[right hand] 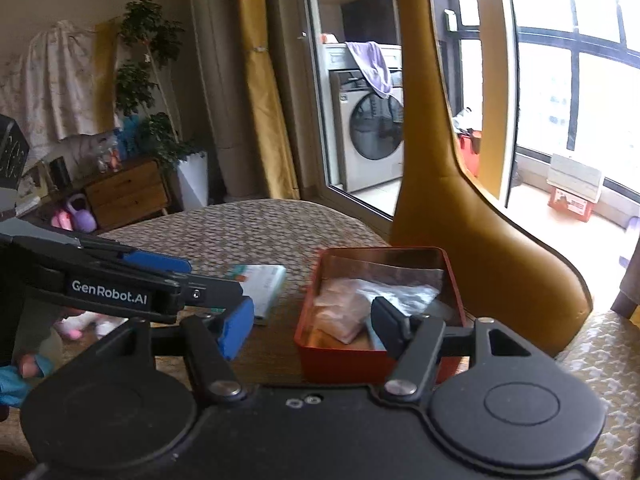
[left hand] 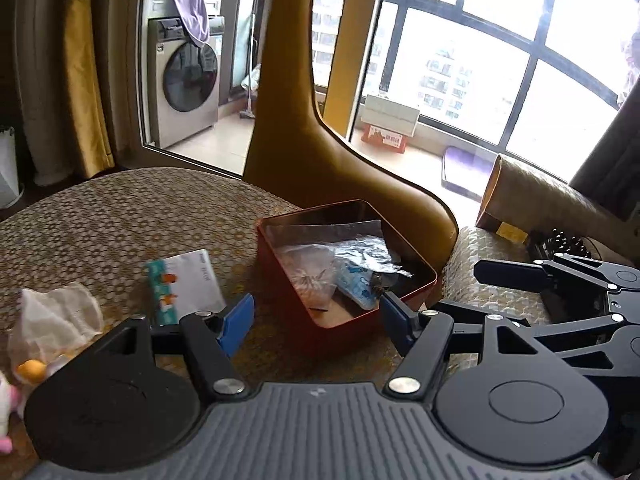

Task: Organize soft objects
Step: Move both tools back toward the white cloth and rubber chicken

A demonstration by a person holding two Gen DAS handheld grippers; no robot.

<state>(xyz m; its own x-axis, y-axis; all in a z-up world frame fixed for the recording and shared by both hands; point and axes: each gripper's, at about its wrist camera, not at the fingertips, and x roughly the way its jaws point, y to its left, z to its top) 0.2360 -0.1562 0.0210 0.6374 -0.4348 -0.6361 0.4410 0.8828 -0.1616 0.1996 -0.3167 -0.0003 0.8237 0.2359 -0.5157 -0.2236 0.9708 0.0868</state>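
Note:
A red tin box (left hand: 280,280) sits on the patterned round table (left hand: 120,216), holding several clear plastic packets (left hand: 320,264). It also shows in the right wrist view (right hand: 340,360) with packets (right hand: 344,312) inside. My left gripper (left hand: 318,320) is open and empty just before the box's near corner. My right gripper (right hand: 314,326) is open and empty, its right finger over the box's near rim. A tissue pack (left hand: 184,284) lies left of the box. A white mesh pouch (left hand: 56,320) and a plush toy (left hand: 6,408) lie at the far left.
A tall mustard chair back (left hand: 320,152) rises behind the box. An upholstered seat (left hand: 492,280) stands to the right. The other gripper (left hand: 560,280) is at the right in the left wrist view, and at the left (right hand: 120,280) in the right wrist view.

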